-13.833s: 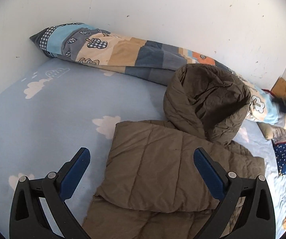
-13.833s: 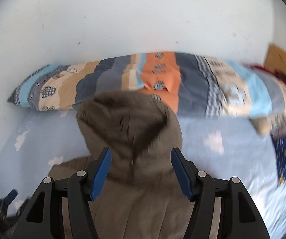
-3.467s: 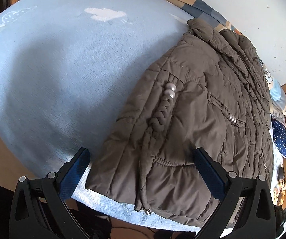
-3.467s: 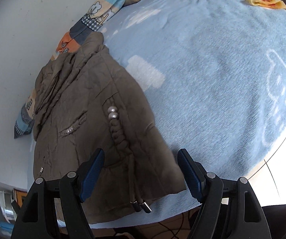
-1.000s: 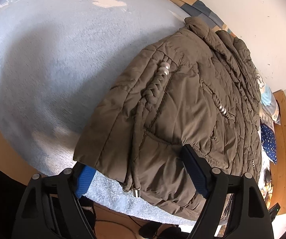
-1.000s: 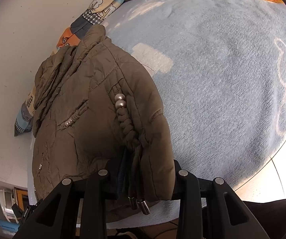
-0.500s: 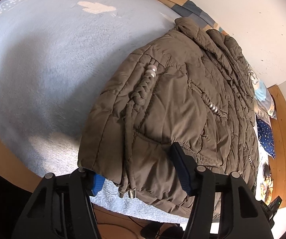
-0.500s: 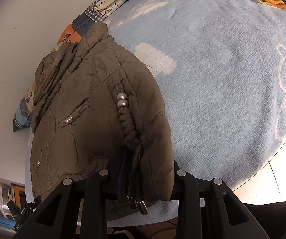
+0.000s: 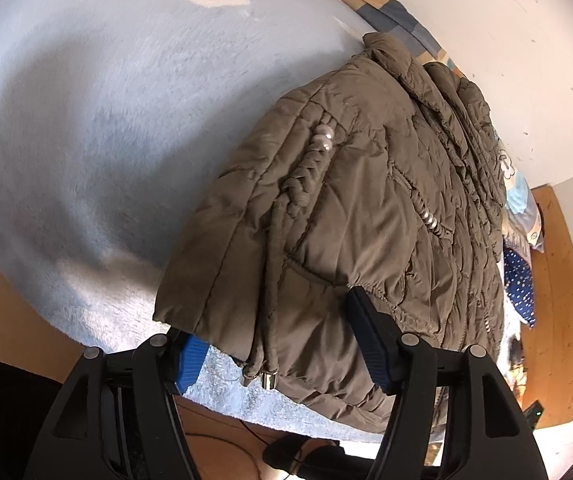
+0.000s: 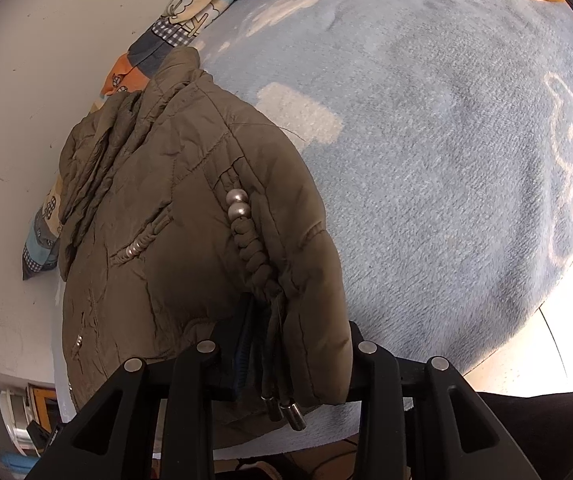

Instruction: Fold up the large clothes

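A brown padded jacket (image 9: 366,184) lies folded on the bed, with its hem toward me. My left gripper (image 9: 270,320) has the hem's corner between its blue pads (image 9: 366,336). One pad is tucked under the cloth and the other dents the top; the jaws are opening slightly. In the right wrist view my right gripper (image 10: 294,340) is shut on the other hem corner of the jacket (image 10: 166,200). Its far finger is hidden behind the cloth. Braided drawcords with metal tips (image 10: 286,408) dangle at the hem and show in the left view too (image 9: 262,376).
A light blue blanket with white clouds (image 10: 446,160) covers the bed, and the bed's edge runs just under the hem. A rolled patterned quilt (image 10: 182,16) lies against the white wall. A navy dotted cloth (image 9: 518,280) and wooden boards (image 9: 554,280) are at the right.
The left gripper's jaws have come in from wide apart onto the hem corner, which now sits raised off the blanket. The right gripper keeps its hold and has hardly moved.
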Demonstrator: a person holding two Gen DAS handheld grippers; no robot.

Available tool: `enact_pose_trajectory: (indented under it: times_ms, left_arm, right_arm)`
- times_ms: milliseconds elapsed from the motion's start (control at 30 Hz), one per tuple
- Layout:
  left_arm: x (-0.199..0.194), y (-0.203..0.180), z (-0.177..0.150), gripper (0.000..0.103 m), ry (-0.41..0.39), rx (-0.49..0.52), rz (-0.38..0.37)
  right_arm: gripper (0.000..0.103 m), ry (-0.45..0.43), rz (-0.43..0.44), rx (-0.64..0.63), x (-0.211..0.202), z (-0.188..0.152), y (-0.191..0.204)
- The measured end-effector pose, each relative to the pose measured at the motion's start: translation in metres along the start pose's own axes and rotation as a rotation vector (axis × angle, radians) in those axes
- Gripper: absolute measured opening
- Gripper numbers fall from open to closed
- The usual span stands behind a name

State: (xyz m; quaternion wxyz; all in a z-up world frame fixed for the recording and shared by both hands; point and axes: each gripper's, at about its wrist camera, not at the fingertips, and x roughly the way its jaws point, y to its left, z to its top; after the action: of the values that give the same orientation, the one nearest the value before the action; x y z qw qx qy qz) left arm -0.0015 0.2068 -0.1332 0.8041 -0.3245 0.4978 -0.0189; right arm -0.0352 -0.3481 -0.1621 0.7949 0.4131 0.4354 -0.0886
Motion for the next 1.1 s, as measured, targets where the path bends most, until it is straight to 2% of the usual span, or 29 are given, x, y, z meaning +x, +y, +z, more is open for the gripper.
enact_pose_trajectory:
  times_ms: [233, 367, 500, 567, 633, 900, 1100]
  left_arm:
    - [-0.005, 0.013, 0.000, 0.064, -0.014, -0.063, -0.025]
    - [-0.003, 0.010, 0.001, 0.063, -0.024, -0.046, -0.029]
    - [-0.002, -0.001, 0.001, 0.049, -0.051, 0.006, -0.015]
    - [-0.003, -0.004, 0.000, 0.038, -0.064, 0.026, -0.019]
    - [-0.005, -0.008, -0.001, 0.036, -0.080, 0.056, -0.008]
    - [-0.003, -0.014, -0.005, 0.036, -0.108, 0.104, 0.050]
    - [-0.002, -0.022, -0.011, 0.037, -0.153, 0.169, 0.128]
  right_arm:
    - [0.037, -0.003, 0.001, 0.014, -0.003, 0.000, 0.002]
    - [0.036, -0.008, 0.008, 0.008, -0.006, -0.002, -0.001]
    - [0.017, -0.015, 0.019, -0.034, -0.011, -0.003, 0.003]
    - [0.015, -0.033, 0.026, -0.064, -0.017, -0.004, 0.007]
    - [0.015, -0.038, 0.025, -0.080, -0.019, -0.005, 0.009]
    - [0.015, -0.013, 0.005, -0.088, -0.009, -0.004, 0.008]
    - [0.018, -0.002, -0.028, -0.121, -0.004, -0.004, 0.012]
